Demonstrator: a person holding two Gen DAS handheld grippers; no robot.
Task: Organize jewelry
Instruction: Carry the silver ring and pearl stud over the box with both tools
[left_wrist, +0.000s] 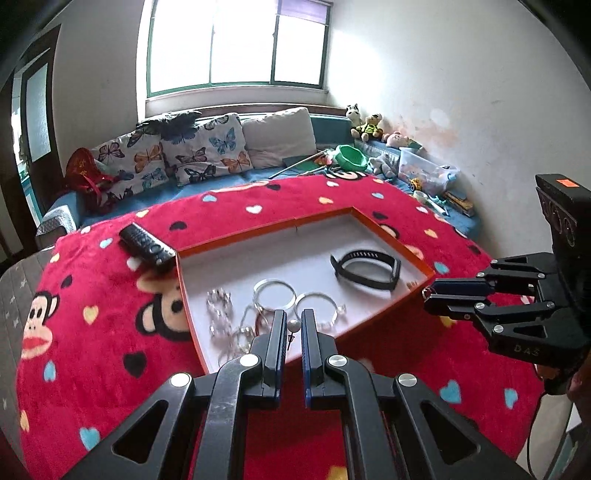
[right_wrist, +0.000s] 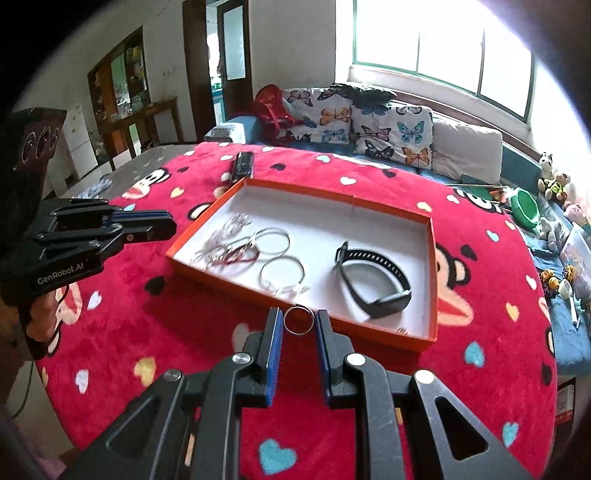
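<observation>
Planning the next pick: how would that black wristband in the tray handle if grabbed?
The black wristband holds an open loop on edge, so probably springy, not limp. Looks light; a nudge may slide it across the tray. It may tip flat.

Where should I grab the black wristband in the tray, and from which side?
Take the black wristband on its strap, across the thin band, coming from above. It lies on its edge as an open loop on the white floor of the orange tray, clear of the silver bangles, so one finger can probably drop inside the loop.
</observation>
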